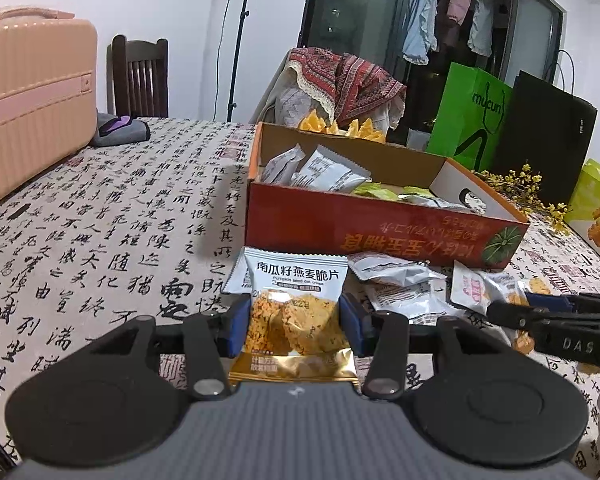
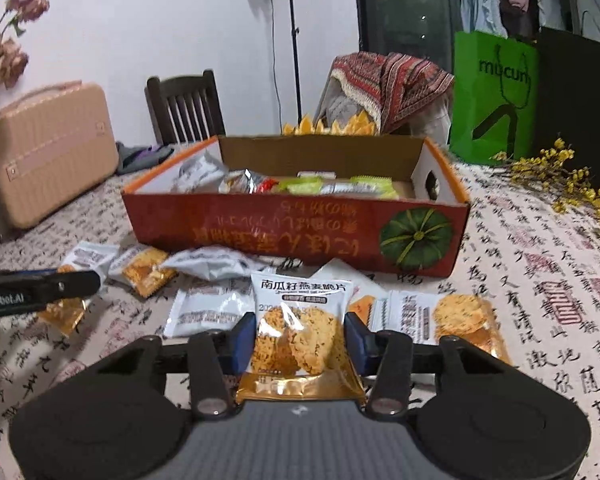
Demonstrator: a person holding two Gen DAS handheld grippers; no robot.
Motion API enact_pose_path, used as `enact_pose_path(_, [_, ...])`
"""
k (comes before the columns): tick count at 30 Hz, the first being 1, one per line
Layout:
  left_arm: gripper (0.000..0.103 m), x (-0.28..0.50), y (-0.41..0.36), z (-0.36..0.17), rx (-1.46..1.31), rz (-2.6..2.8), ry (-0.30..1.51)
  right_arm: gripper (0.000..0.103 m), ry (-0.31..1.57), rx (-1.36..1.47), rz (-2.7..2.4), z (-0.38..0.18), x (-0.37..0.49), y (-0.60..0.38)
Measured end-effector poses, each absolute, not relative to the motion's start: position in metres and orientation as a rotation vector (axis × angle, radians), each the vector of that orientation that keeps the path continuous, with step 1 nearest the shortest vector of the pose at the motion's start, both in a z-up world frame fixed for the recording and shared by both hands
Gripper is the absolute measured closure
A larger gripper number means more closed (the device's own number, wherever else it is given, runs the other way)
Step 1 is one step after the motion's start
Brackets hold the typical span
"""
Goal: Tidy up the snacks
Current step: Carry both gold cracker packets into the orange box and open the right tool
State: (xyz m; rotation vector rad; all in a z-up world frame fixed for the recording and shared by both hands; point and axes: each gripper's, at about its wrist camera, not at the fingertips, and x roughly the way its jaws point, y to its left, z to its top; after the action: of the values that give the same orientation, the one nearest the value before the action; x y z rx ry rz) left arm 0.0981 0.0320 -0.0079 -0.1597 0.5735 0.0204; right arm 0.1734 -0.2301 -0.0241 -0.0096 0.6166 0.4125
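Note:
My left gripper [image 1: 294, 320] is shut on a white and gold oat crisp packet [image 1: 296, 304], held upright just above the tablecloth. In the right wrist view my right gripper [image 2: 296, 340] has its blue pads against both sides of a second oat crisp packet [image 2: 300, 332], also upright. The open red cardboard box [image 1: 380, 224] with a green pumpkin print stands right behind both, holding several white and green packets. More loose packets [image 2: 204, 264] lie on the cloth in front of the box. The left gripper's black finger [image 2: 60, 282] reaches in from the left edge.
A pink hard case [image 1: 32, 96] stands at the table's far left, with a dark chair [image 1: 140, 76] behind it. Green [image 1: 472, 116] and black [image 1: 544, 132] paper bags, yellow flower sprigs [image 2: 564, 184] and a patterned cloth heap [image 1: 348, 80] crowd the back right. A light stand [image 2: 294, 40] rises behind.

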Motion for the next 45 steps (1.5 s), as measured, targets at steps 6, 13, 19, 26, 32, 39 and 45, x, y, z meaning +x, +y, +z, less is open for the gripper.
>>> enact_pose_path(6, [0.055, 0.103, 0.027, 0.005, -0.157, 0.011, 0.544, 0.057, 0.559, 0.035, 0.391, -0.006, 0.174, -0.239])
enact_pose_path(13, [0.055, 0.121, 0.016, 0.029, -0.125, 0.011, 0.492, 0.057, 0.496, 0.077, 0.376, 0.017, 0.186, -0.242])
enact_pose_path(19, [0.055, 0.146, 0.004, 0.052, -0.131, 0.002, 0.452, 0.057, 0.461, 0.111, 0.360, 0.034, 0.208, -0.240])
enact_pose_path(26, [0.055, 0.180, -0.019, 0.061, -0.107, 0.007, 0.430, 0.057, 0.430, 0.144, 0.333, 0.046, 0.243, -0.237])
enact_pose_path(32, [0.055, 0.216, -0.031, 0.056, -0.089, 0.028, 0.457, 0.057, 0.438, 0.169, 0.314, 0.045, 0.279, -0.237])
enact_pose_path(39, [0.055, 0.250, -0.031, 0.044, -0.087, 0.058, 0.470, 0.058, 0.473, 0.185, 0.295, 0.025, 0.306, -0.238])
enact_pose_path(45, [0.055, 0.265, -0.025, 0.021, -0.060, 0.104, 0.483, 0.057, 0.498, 0.192, 0.300, 0.005, 0.315, -0.240])
